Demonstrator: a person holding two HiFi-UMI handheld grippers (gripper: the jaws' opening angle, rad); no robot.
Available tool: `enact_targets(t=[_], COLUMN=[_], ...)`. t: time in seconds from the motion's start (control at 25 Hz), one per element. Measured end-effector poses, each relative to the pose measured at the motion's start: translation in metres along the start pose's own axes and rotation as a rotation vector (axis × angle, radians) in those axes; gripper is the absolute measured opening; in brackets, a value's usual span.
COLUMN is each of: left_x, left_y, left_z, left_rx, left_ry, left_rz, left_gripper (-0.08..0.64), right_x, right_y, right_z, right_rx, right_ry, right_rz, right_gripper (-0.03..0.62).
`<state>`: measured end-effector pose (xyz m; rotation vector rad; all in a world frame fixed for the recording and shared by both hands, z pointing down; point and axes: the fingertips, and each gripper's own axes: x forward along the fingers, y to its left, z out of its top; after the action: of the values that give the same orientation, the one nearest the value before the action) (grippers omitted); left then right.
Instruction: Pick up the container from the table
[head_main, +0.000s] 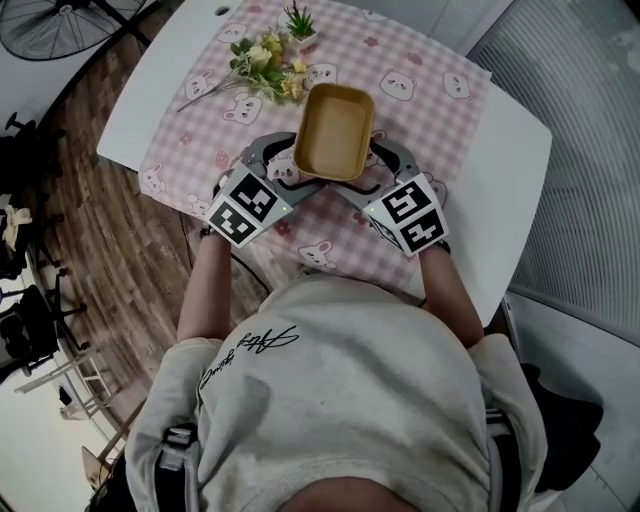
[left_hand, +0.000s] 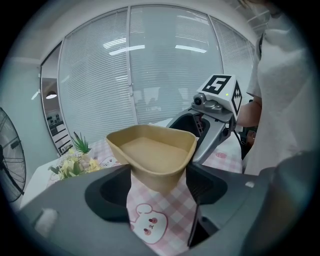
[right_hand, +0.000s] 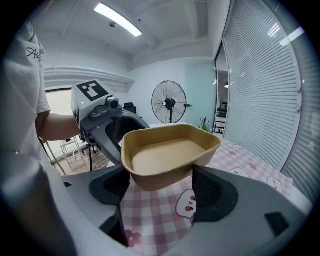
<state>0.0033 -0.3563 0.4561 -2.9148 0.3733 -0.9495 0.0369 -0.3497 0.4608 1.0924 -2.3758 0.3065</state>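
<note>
The tan paper container hangs a little above the pink checked cloth, held at its near end from both sides. My left gripper is shut on its near left corner and my right gripper on its near right corner. In the left gripper view the container sits wedged between my left gripper's pads, with the cloth visible below it. The right gripper view shows the same container clamped in my right gripper. It is empty and roughly level.
A white table carries the pink bear-print cloth. A bunch of yellow flowers and a small potted plant lie at the far side. A floor fan stands beyond the table's left corner.
</note>
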Motion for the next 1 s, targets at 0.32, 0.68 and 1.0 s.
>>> enact_targets(t=[0.32,0.68,1.0], left_x=[-0.008,-0.013,-0.024], left_y=[-0.002,0.003,0.003], left_z=[0.015,0.028,0.04], left_rx=[-0.006,-0.003,-0.002], left_ry=[-0.027,-0.052,-0.07], left_rz=[0.016,0.033,0.047], left_gripper=[0.342,0.341,0.34], right_x=[-0.012,-0.019,-0.029], right_y=[-0.001,-0.006,-0.004], right_z=[0.012,0.024,0.038], right_rx=[-0.017,-0.031,-0.039], right_ry=[-0.013,-0.028,-0.047], right_rz=[0.009,0.009,0.016], right_gripper=[0.391,0.39,0.388])
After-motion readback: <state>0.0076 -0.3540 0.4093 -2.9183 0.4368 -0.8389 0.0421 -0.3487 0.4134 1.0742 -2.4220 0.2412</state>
